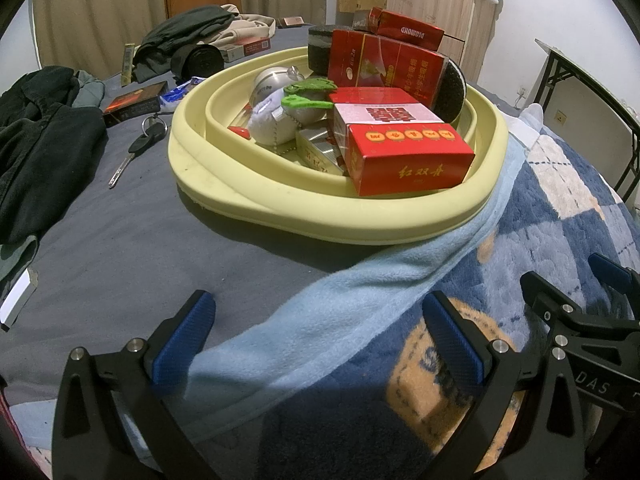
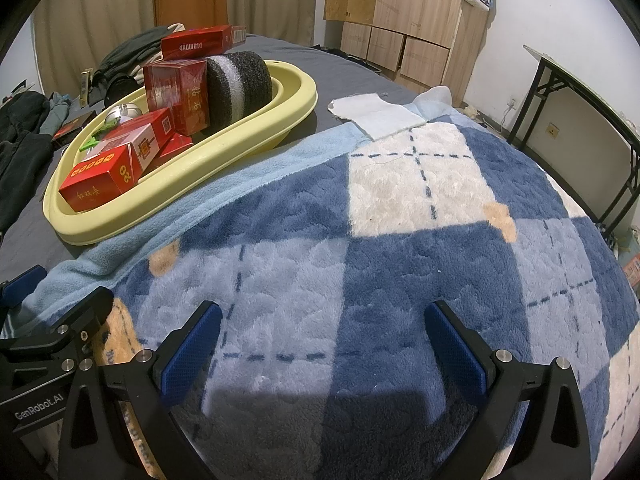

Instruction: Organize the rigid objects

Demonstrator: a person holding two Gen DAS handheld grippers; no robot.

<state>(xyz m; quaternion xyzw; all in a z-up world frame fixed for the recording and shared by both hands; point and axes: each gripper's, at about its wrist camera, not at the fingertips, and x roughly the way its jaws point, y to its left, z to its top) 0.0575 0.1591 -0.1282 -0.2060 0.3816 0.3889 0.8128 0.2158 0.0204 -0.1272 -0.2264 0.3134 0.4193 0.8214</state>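
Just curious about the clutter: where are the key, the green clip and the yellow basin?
key [image 1: 138,146]: left wrist view, black head.
green clip [image 1: 306,101]: left wrist view, lower arm.
yellow basin [image 2: 160,204]: right wrist view, near rim.

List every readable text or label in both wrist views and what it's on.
"DIAMOND", upside down: top red box in the yellow basin
"红双喜": front red box
"20": the same box's end face, right view
"GenRobot.AI": left gripper body, right view
"DAS": right gripper body, cut off, left view
Other box print: too small or blurred.
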